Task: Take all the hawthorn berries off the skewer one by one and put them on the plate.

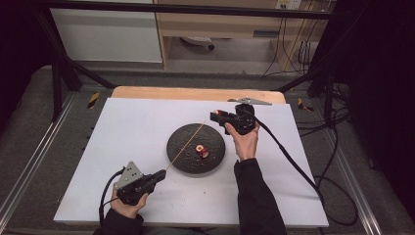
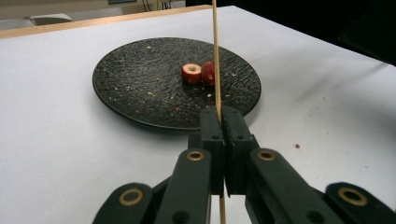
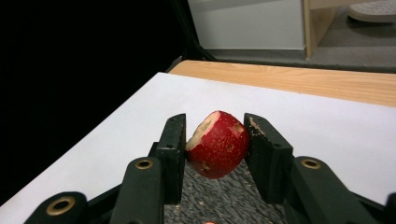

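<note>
From above, the left gripper pinches a thin wooden skewer slanting over the dark plate on the white desk. Left gripper view: fingers clamped tight on it. Right gripper view: fingers squeeze a red, speckled fruit chunk, pale cut face leftward, above the plate.

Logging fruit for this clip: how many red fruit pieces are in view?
3: two pieces side by side on the black plate, one piece clamped in the right gripper. None appears hidden.
</note>
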### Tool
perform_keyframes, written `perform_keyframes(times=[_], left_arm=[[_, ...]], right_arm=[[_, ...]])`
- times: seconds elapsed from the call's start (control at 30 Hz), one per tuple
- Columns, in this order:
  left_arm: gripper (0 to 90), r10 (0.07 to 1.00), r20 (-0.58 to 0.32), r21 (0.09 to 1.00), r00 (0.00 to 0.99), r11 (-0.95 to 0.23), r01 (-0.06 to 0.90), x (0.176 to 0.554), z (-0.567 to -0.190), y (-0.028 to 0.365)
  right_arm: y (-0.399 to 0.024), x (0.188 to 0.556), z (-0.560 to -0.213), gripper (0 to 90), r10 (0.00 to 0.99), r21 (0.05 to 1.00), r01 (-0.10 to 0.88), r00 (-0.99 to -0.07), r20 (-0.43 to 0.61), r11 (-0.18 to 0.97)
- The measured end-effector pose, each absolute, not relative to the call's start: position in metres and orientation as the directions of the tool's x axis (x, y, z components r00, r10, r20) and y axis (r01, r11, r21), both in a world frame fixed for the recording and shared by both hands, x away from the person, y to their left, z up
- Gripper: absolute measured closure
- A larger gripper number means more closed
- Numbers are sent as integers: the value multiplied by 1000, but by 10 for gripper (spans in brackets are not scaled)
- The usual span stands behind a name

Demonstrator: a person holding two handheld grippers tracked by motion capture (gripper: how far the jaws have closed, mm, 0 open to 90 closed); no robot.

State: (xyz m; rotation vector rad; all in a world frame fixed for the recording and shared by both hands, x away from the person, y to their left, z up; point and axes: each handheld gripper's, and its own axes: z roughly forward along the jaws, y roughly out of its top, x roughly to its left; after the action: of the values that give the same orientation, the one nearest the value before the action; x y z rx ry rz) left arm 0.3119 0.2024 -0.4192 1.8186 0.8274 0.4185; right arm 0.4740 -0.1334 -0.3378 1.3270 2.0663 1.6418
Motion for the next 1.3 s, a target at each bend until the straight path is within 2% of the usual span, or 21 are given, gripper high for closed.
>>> perform_keyframes(times=[0.27,0.53,0.83,0.93,1.07,1.3], left_arm=[[882,709,-98,914,698,-214,345,312,-420,202],[882,710,-99,913,698,-215,347,312,-420,202],[882,712,-105,913,695,-208,351,313,-420,203],[882,712,-103,911,694,-213,353,314,-421,201],[883,718,-102,912,688,-208,353,314,-420,201],[882,726,-109,912,680,-200,359,317,-417,203]], right_arm=[[-135,478,-368,613,737,819,574,-556,383,8],[-116,479,-416,612,762,763,633,-557,331,131],[-105,476,-444,609,763,739,650,-565,314,178],[-106,475,-446,604,770,742,647,-561,306,176],[-108,475,-446,545,770,740,649,-559,306,177],[-122,461,-426,429,753,783,596,-595,281,178]])
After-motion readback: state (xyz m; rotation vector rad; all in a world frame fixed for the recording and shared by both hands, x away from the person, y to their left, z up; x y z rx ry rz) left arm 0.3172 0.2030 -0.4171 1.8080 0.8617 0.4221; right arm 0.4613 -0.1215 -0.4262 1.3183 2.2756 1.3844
